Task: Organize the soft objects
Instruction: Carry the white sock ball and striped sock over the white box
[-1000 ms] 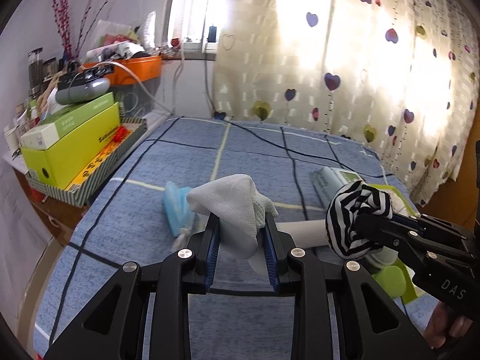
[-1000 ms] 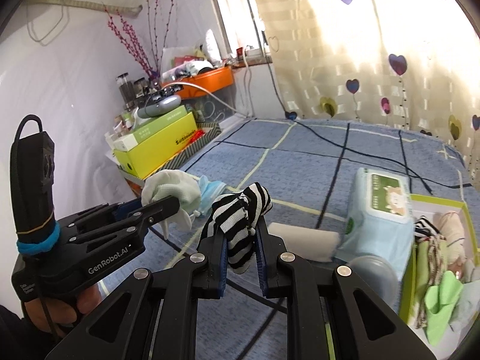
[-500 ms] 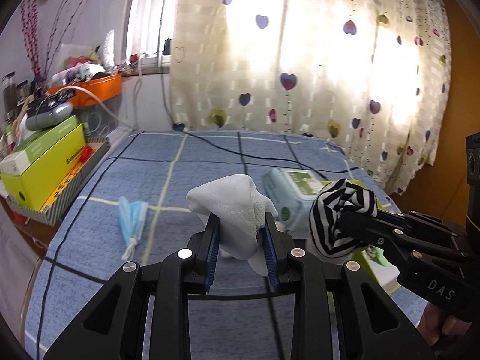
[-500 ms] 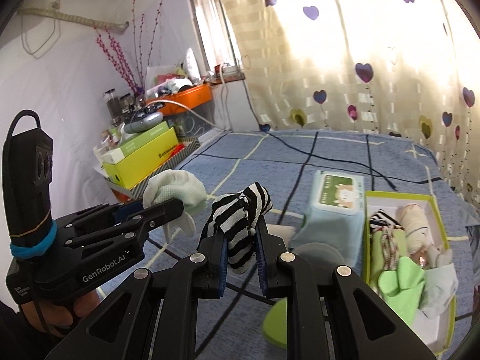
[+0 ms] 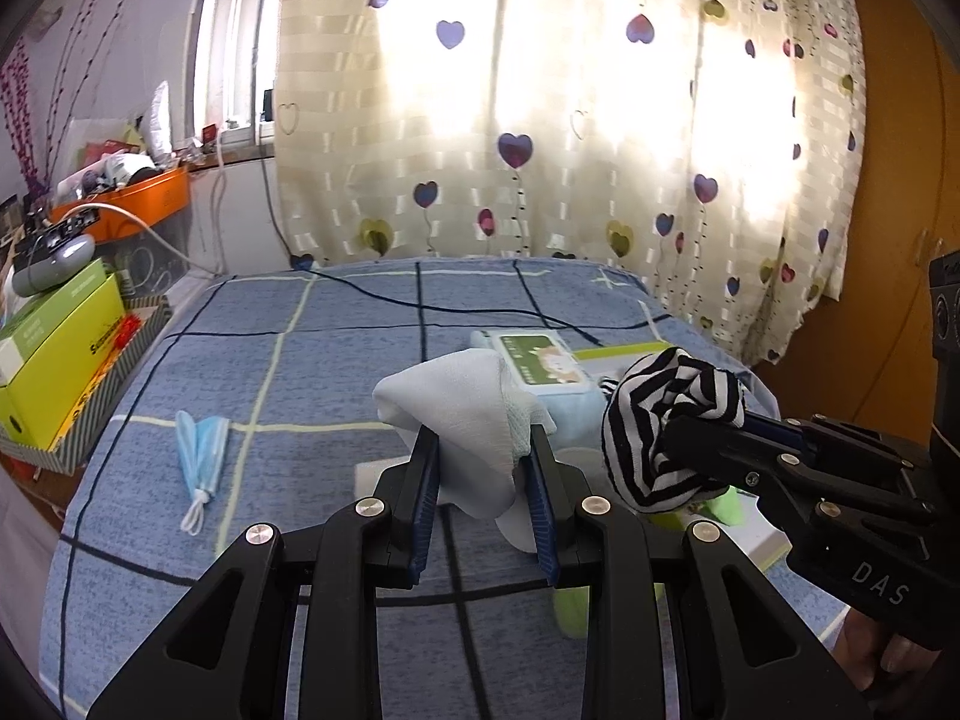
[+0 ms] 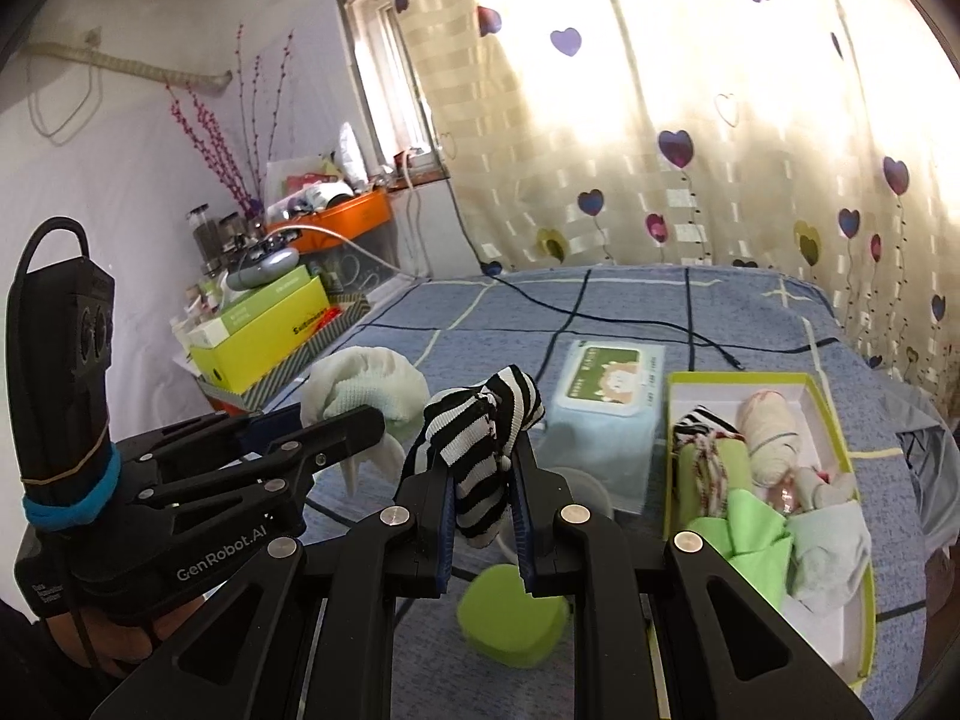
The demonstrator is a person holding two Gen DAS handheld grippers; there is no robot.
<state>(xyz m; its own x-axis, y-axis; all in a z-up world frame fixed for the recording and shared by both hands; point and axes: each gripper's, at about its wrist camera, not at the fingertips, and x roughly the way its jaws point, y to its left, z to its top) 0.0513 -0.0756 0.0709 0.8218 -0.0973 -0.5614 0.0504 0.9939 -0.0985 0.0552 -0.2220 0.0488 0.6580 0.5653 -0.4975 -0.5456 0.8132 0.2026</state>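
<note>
The left gripper (image 5: 483, 480) is clamping one crumpled white knit sock (image 5: 462, 414) in its jaws; the right gripper (image 6: 483, 501) is pinching one ribbed black-and-white striped sock (image 6: 480, 444).

Two hand-held grippers of matte black plastic. The left gripper (image 5: 483, 498) has angular, open-framed fingers with silver round screws and blue pads (image 5: 423, 498); white "GenRobot.AI" lettering marks its side. Its upright black handle carries a looped cable and a blue band. The right gripper (image 6: 483, 516) looks alike; its side reads "DAS".
</note>
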